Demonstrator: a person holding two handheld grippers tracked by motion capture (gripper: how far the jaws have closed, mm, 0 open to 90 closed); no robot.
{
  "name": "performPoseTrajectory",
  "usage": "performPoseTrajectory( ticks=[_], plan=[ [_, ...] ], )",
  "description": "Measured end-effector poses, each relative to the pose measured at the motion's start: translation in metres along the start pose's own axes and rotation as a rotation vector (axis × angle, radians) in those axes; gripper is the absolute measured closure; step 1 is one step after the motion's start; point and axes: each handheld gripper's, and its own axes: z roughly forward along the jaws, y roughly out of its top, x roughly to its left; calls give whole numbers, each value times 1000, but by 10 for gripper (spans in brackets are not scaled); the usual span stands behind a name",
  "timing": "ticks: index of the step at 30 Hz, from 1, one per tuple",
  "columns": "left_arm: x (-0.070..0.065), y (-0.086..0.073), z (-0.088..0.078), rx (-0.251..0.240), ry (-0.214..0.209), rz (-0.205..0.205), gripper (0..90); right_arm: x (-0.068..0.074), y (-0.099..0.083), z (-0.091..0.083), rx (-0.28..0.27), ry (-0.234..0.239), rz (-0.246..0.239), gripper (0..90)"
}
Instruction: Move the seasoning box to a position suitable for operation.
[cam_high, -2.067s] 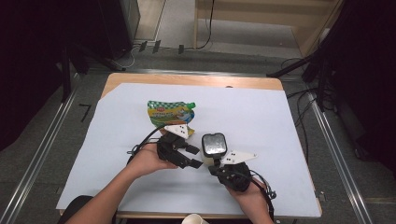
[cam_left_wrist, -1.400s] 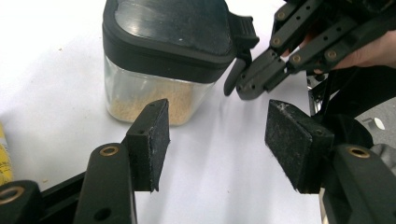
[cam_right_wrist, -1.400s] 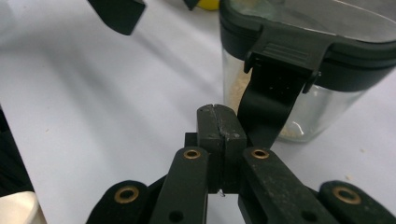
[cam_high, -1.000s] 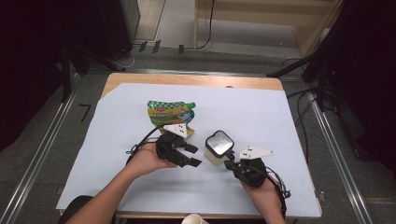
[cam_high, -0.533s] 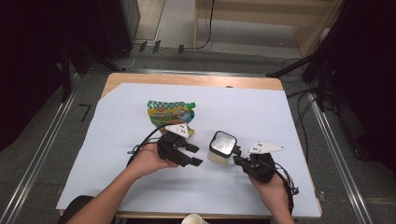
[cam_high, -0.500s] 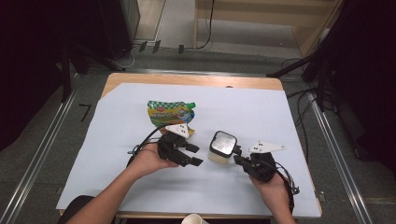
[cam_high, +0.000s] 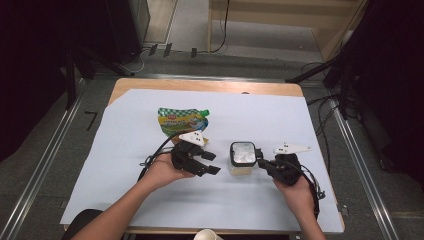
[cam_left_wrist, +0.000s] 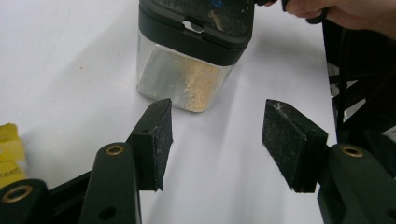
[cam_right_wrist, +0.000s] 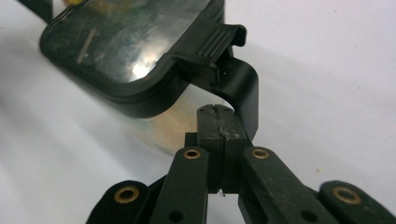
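A clear square jar (cam_high: 242, 157) with a black lid and pale crumbs inside stands on the white sheet between my two grippers. My right gripper (cam_high: 261, 162) is at the jar's right side. In the right gripper view its jaws (cam_right_wrist: 215, 112) are pressed together, tips tucked under the loop of the lid's latch (cam_right_wrist: 219, 42), touching it. My left gripper (cam_high: 215, 163) lies left of the jar, held in a hand. Its jaws (cam_left_wrist: 217, 135) stand apart with bare sheet between them, and the jar (cam_left_wrist: 191, 60) sits just beyond the tips.
A green and yellow spout pouch (cam_high: 182, 120) lies flat behind the left gripper; its yellow edge (cam_left_wrist: 9, 154) shows at the left. The white sheet (cam_high: 300, 120) covers the wooden table. Cables trail from both grippers. The other hand (cam_left_wrist: 345, 11) shows at the top right.
The right gripper has slid to the right, taking the jar with it and lowering it toward the sheet. The left gripper has stayed where it was.
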Motion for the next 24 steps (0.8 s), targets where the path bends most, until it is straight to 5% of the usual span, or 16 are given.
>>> performPoseTrajectory(
  ticks=[7,10,14,24],
  plan=[
    [-4,3,8,21,1,17,426,-13,6,7,-16,-4,31,900],
    [-3,4,8,15,11,16,399,-14,6,-4,-23,-10,35,900],
    [-1,6,9,18,12,-6,382,-22,5,-12,-46,-73,47,900],
    [4,19,18,-10,19,-37,348,-34,16,22,-19,-86,79,900]
  ],
)
